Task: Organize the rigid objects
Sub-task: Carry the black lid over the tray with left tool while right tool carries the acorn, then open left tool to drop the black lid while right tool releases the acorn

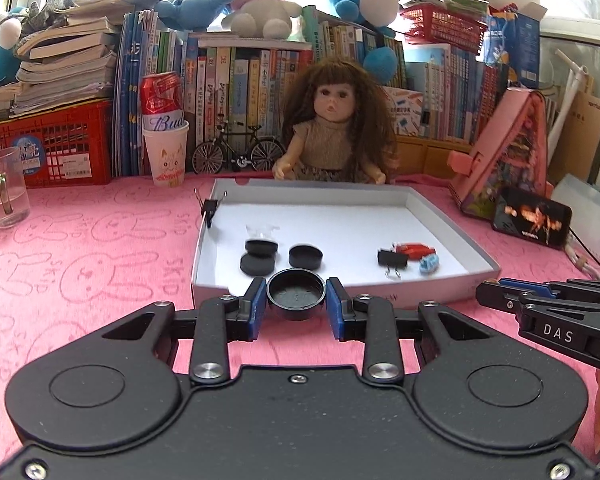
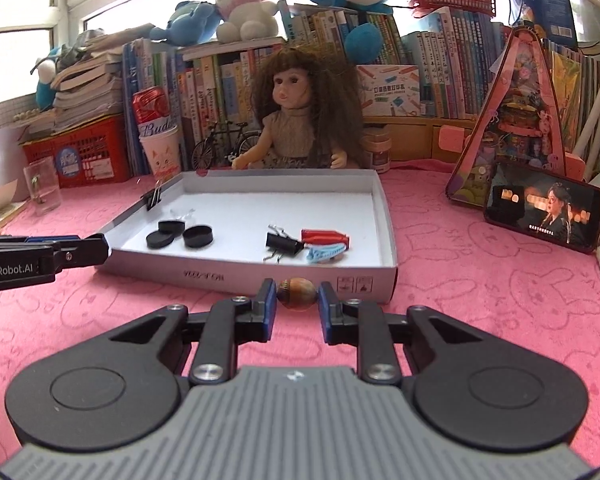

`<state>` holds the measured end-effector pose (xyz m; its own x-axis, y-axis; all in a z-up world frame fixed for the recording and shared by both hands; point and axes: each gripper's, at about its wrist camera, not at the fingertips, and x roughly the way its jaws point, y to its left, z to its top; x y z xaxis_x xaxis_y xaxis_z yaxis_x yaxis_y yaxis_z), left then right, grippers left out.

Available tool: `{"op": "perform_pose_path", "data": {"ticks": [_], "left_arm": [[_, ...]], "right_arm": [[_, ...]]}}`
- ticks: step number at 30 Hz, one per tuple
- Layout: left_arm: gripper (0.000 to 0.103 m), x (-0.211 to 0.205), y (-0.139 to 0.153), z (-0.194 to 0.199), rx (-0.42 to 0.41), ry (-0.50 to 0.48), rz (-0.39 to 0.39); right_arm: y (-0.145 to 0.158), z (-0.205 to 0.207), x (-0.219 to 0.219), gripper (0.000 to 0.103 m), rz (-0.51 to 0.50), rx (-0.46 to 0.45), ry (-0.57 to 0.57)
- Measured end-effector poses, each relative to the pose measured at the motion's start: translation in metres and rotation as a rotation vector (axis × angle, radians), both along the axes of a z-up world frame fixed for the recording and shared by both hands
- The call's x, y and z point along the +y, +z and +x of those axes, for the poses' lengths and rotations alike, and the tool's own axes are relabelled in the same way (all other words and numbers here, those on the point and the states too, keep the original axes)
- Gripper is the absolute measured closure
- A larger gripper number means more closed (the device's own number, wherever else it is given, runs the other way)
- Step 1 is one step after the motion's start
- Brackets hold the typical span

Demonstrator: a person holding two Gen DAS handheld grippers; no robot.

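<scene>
Just ahead of both grippers lies the tray [image 1: 440, 216] — left gripper [image 1: 296, 304] clamps a black cap [image 1: 296, 294], right gripper [image 2: 297, 300] clamps a brown bead [image 2: 297, 294]; next, carry each over the rim and release.

A matt black plastic cap [image 1: 296, 295], a glossy brown wooden bead [image 2: 298, 294] and a smooth white cardboard tray [image 1: 340, 192] sit over a pink, embossed cloth [image 1: 80, 272].

We've got a pink bunny-print tablecloth [image 1: 80, 264] with a white tray [image 1: 456, 236] mid-frame, glass mug [image 1: 6, 192] far left, phone [image 2: 544, 208] right, doll [image 1: 332, 132] behind the tray.
</scene>
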<state>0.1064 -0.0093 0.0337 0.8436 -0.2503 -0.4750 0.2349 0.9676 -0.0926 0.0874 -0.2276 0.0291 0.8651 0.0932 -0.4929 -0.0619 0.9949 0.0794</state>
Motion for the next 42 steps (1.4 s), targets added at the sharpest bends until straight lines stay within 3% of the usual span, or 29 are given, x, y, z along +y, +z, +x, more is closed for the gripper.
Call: {"op": "perform_pose_path", "data": {"ticks": [11, 20, 28, 42], "left_arm": [[0.073, -0.005, 0.013, 0.065, 0.004, 0.027, -0.016], [0.073, -0.005, 0.018, 0.154, 0.136, 0.053, -0.066], [0.073, -0.019, -0.005, 0.196, 0.193, 0.101, 0.004], [0.073, -0.03, -0.028, 0.232, 0.263, 0.103, 0.097]], "right_arm": [[0.008, 0.056, -0.008, 0.076, 0.01, 0.023, -0.015], [0.008, 0.116, -0.026, 0.076, 0.042, 0.099, -0.035], [-0.01, 0.151, -0.039, 0.076, 0.164, 0.195, -0.048], [-0.018, 0.184, -0.031, 0.076, 0.159, 0.318, -0.025]]}}
